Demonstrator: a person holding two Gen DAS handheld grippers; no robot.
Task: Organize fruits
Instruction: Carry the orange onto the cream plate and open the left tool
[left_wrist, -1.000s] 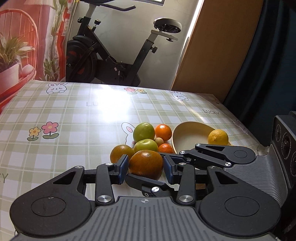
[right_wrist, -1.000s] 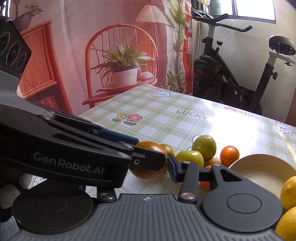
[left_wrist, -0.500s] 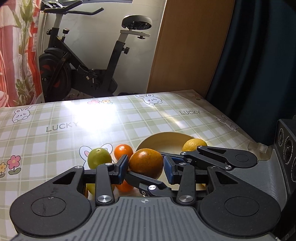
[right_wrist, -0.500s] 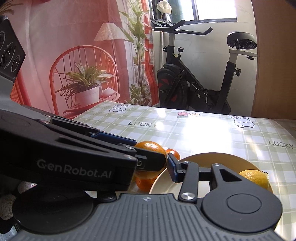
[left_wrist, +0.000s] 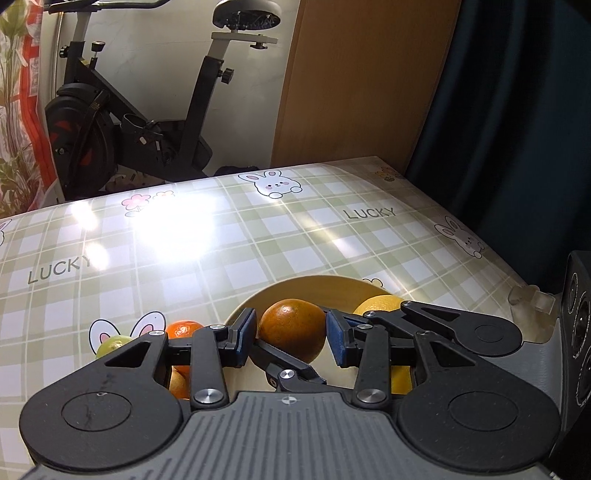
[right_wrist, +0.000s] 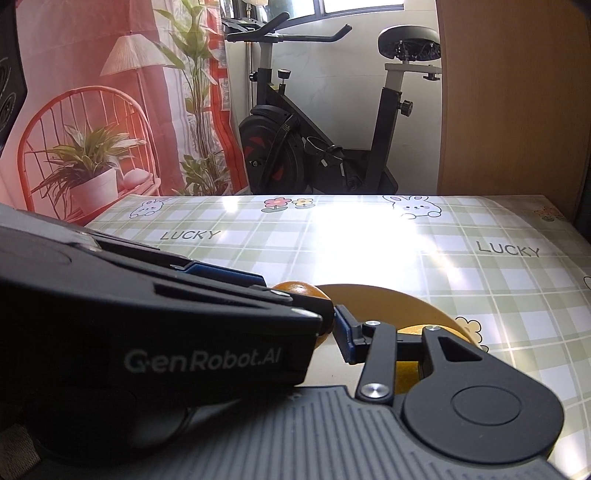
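Orange fruit (left_wrist: 291, 328) sits between left fingers (left_wrist: 245, 338), over bowl (left_wrist: 314, 286).

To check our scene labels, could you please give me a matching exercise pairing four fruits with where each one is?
Things:
1. large orange
2. lemon
3. small mandarin
4. green fruit

Places:
A. in the bowl
B. farthest left, by the bunny-ear print
C. in the left gripper
D. on the tablecloth, just left of the bowl

Pairs: 1-C, 2-A, 3-D, 4-B
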